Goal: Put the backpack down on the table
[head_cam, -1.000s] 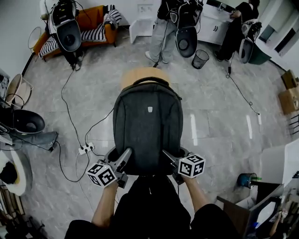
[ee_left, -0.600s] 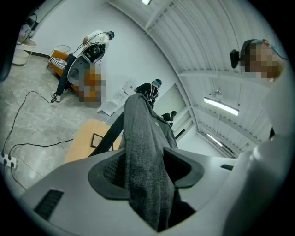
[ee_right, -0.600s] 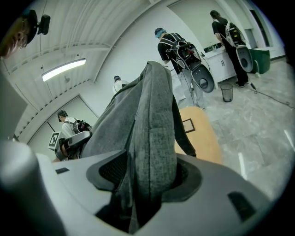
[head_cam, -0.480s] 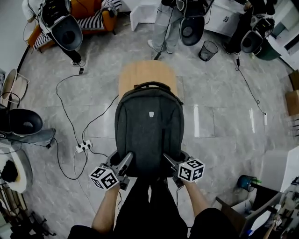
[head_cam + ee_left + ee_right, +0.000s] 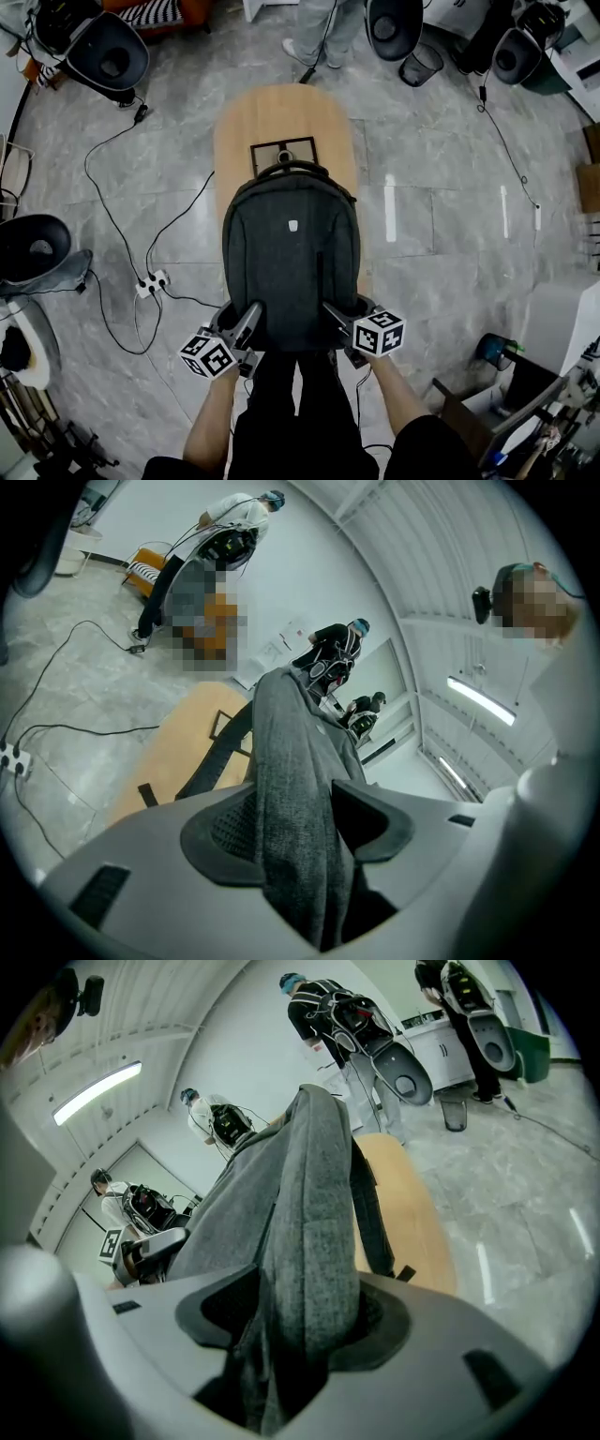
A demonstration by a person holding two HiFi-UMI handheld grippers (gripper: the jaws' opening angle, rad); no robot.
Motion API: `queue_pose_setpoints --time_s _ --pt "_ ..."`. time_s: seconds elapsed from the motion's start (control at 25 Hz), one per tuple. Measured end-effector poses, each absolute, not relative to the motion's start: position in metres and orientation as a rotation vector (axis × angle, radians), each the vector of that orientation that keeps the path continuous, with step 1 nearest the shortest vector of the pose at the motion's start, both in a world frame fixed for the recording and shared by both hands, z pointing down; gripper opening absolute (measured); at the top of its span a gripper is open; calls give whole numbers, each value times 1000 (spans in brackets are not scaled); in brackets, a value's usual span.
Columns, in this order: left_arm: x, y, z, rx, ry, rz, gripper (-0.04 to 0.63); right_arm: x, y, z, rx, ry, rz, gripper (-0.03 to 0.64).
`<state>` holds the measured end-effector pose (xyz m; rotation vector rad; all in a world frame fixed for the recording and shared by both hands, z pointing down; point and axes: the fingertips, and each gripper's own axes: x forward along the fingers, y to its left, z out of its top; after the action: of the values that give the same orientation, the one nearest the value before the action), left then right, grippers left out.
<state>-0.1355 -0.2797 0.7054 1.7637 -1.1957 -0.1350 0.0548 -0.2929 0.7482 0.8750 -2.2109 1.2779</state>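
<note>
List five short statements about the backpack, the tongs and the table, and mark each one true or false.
1. The left tongs and the right tongs both clamp the backpack. True.
2. The backpack is red. False: it is dark grey.
3. The table has a light wooden top. True.
4. A laptop lies on the table. False: beyond the backpack only a dark square frame shows on it.
5. The power strip lies on the floor to the person's right. False: it lies to the left.
</note>
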Motion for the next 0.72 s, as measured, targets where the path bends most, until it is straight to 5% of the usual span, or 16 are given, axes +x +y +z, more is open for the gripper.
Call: queue_pose_setpoints --time_s 0.72 --pt "-127 -278 854 1570 -1202 15 234 66 -288 891 792 -2000 1451 230"
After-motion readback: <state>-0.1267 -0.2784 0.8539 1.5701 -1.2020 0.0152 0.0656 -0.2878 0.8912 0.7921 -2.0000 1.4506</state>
